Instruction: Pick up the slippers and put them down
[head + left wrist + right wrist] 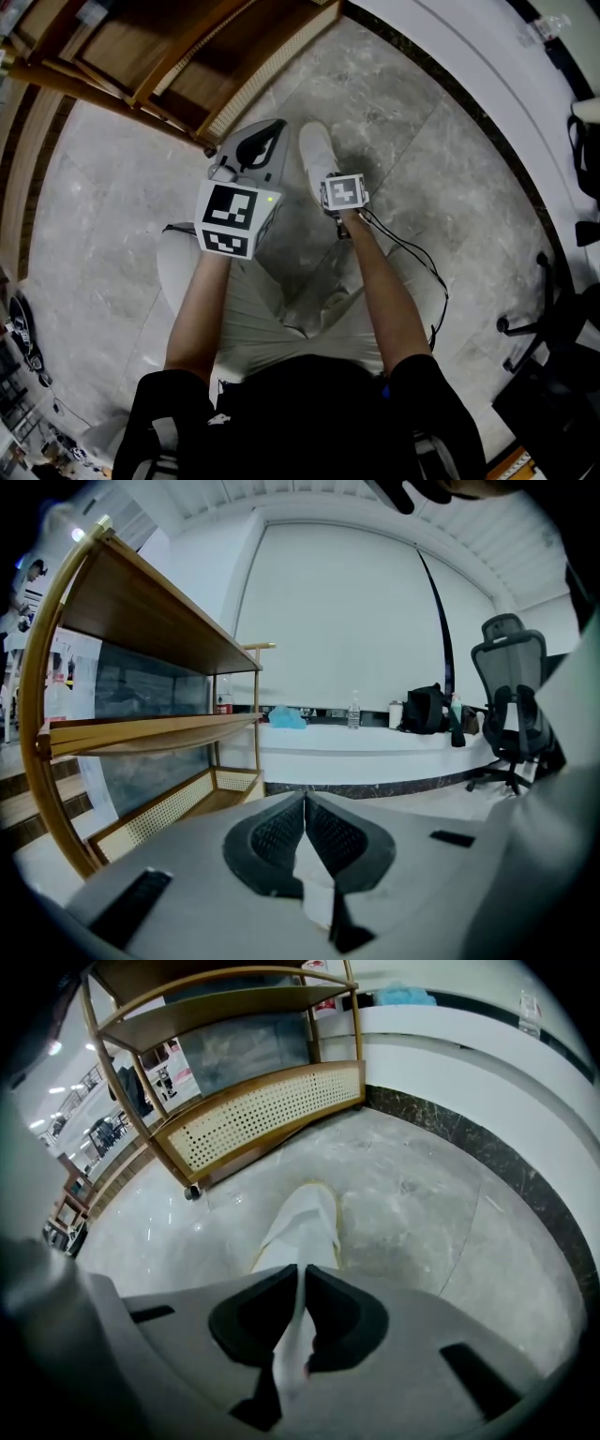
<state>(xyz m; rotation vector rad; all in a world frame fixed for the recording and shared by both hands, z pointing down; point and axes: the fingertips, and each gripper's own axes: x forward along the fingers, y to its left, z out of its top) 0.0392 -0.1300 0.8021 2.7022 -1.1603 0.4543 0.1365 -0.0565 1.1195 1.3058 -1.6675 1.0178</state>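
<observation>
Nearest the head camera are the person's black top and beige trousers [281,319], with both bare forearms stretched forward over the knees.

The left gripper [305,803] points out across the room, a little below level. Its ribbed black pads meet at the tips, so it is closed. A small pale patch shows in the gap behind the tips, and I cannot tell what it is.

The right gripper [302,1274] points steeply down. Its jaws are pinched on the thin edge of a white fabric slipper with a yellowish sole rim [317,155]. The slipper reaches away from the jaws, toe outward, over the grey marble-tiled floor [441,159]. No view shows whether it touches the tiles. A thin black cable [412,258] loops beside the right forearm.

Beyond the slipper, to its left, stands a curved wooden shelf rack with a cane-mesh bottom panel [262,1110], its lower front corner near the slipper's toe. To the right, a dark stone skirting strip [487,1157] runs along the floor's edge below a long white ledge [487,56]. On that ledge are a clear bottle [353,710] and a black bag [427,710], and a black office chair [511,705] stands in front of it.
</observation>
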